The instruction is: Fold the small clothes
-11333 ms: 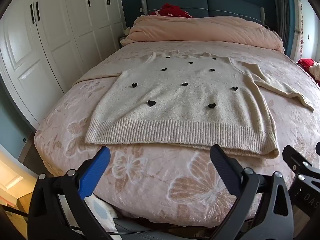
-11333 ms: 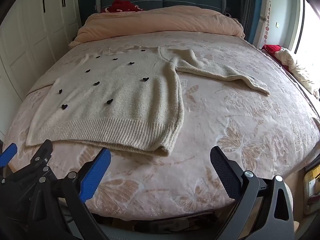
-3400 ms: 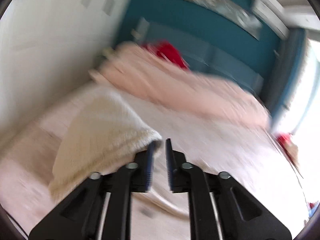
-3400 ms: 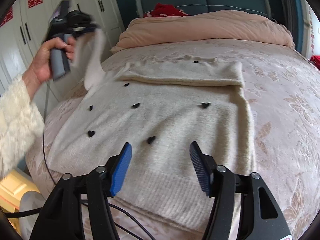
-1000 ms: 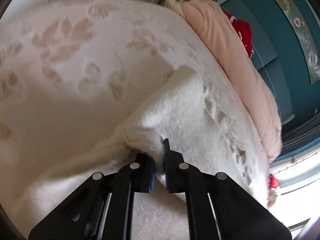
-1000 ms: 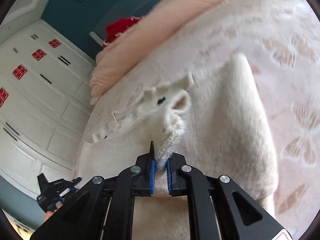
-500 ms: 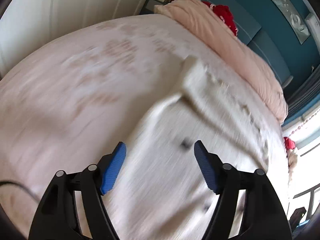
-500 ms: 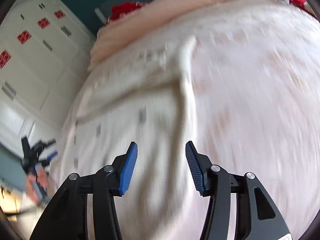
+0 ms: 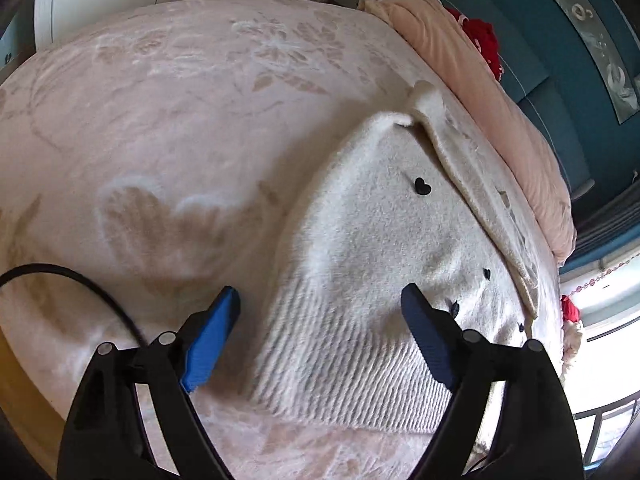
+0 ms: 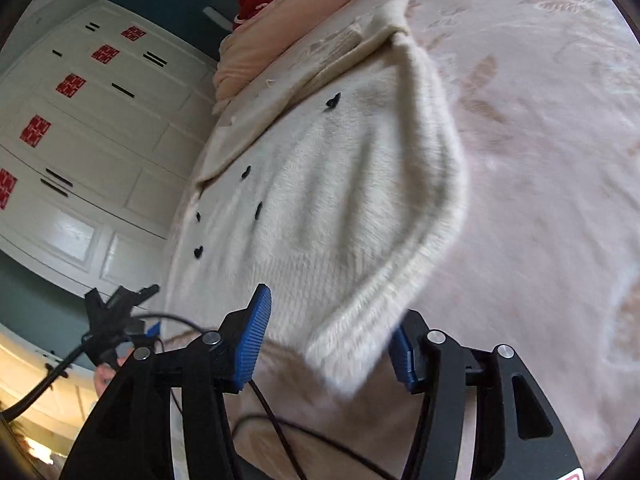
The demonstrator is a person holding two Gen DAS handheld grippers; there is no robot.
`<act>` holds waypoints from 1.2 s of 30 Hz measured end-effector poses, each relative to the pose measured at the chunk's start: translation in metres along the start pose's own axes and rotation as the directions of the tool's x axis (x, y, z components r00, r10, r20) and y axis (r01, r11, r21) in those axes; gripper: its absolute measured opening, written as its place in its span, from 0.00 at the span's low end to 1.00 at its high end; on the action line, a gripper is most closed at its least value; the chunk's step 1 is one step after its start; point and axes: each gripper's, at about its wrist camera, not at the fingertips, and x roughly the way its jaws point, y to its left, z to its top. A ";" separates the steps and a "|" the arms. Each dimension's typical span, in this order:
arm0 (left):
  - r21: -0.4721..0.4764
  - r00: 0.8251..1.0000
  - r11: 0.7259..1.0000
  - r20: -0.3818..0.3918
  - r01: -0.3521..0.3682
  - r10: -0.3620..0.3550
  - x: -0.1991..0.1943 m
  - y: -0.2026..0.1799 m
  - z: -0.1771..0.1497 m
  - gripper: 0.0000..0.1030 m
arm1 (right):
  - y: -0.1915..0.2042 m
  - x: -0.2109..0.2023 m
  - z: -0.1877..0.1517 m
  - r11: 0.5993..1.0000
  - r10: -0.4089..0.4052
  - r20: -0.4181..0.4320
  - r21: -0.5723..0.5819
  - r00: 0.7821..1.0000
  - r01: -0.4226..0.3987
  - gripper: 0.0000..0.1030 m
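The left tongs [image 9: 320,328] stood spread and were opening wider, with nothing pinched. The sweater [image 9: 384,264] lay on the bed [image 9: 160,120] ahead of them, its ribbed hem [image 9: 340,368] showing between the two blue pads [image 9: 208,340] and its left edge just inside the left pad. Closing there could have caught bedcover along with the knit, dragging both.

The right tongs [image 10: 324,344] stood half spread, gripping nothing. The hem's right corner [image 10: 352,356] hung blurred between their pads, probably loose and curled. A grip on that corner alone might have pulled the fold crooked. The cable [image 10: 280,420] below them could have snagged the hem.
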 end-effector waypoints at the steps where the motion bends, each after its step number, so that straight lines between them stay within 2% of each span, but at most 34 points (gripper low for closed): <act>1: 0.000 1.000 1.000 0.004 -0.003 0.003 0.002 -0.003 0.000 0.70 | 0.001 0.004 0.002 1.000 -0.003 -0.002 0.008 1.000 0.003 0.43; 2: 0.007 1.000 1.000 -0.003 0.009 -0.009 0.004 -0.008 0.001 0.57 | 0.002 0.007 0.005 1.000 0.015 0.002 0.020 1.000 -0.015 0.27; 3: 0.011 0.999 0.999 -0.032 0.033 -0.033 0.009 -0.012 0.002 0.48 | 0.002 0.007 0.007 0.999 0.018 0.003 0.030 1.000 -0.018 0.07; 5: 0.003 0.997 0.999 -0.065 0.035 -0.035 0.013 -0.019 0.003 0.11 | 0.005 0.001 0.015 0.998 0.044 0.025 0.052 0.999 -0.045 0.07; 6: 0.005 0.997 0.999 -0.070 0.035 -0.034 0.012 -0.022 0.004 0.08 | 0.010 -0.009 0.019 0.997 0.061 0.060 0.041 0.996 -0.063 0.07; 10: 0.034 0.996 0.996 -0.031 0.082 -0.080 -0.024 -0.037 0.004 0.06 | 0.029 -0.066 0.034 0.997 0.077 0.153 -0.015 0.985 -0.076 0.06; 12: 0.051 0.993 0.992 -0.041 0.115 -0.113 -0.047 -0.043 -0.002 0.06 | 0.034 -0.091 0.034 0.997 0.064 0.167 -0.044 0.984 -0.057 0.06; 14: 0.074 0.992 0.990 -0.057 0.117 -0.113 -0.061 -0.044 -0.013 0.06 | 0.034 -0.114 0.029 0.998 0.033 0.169 -0.062 0.985 -0.023 0.06; 16: 0.090 0.990 0.989 -0.091 0.119 -0.111 -0.075 -0.040 -0.033 0.06 | 0.029 -0.131 0.017 0.998 0.002 0.162 -0.064 0.987 0.008 0.05; 20: 0.138 0.983 0.985 -0.167 0.102 -0.079 -0.092 -0.027 -0.080 0.06 | 0.005 -0.165 -0.028 0.997 -0.071 0.117 -0.031 0.991 0.075 0.05; 25: 0.167 0.963 0.982 -0.266 0.084 -0.037 -0.117 -0.007 -0.142 0.06 | -0.013 -0.183 -0.084 0.991 -0.130 0.014 0.005 0.991 0.130 0.05; 29: 0.190 0.952 0.979 -0.307 0.069 -0.008 -0.135 -0.002 -0.172 0.06 | -0.012 -0.198 -0.116 0.985 -0.173 -0.025 0.008 0.985 0.173 0.05; 32: 0.182 0.951 0.981 -0.308 0.061 -0.002 -0.137 0.001 -0.175 0.06 | -0.015 -0.199 -0.121 0.980 -0.201 -0.033 -0.003 0.979 0.201 0.05; 36: 0.142 0.953 0.988 -0.304 0.053 -0.008 -0.134 -0.003 -0.163 0.06 | -0.016 -0.192 -0.115 0.978 -0.209 -0.034 -0.024 0.977 0.209 0.05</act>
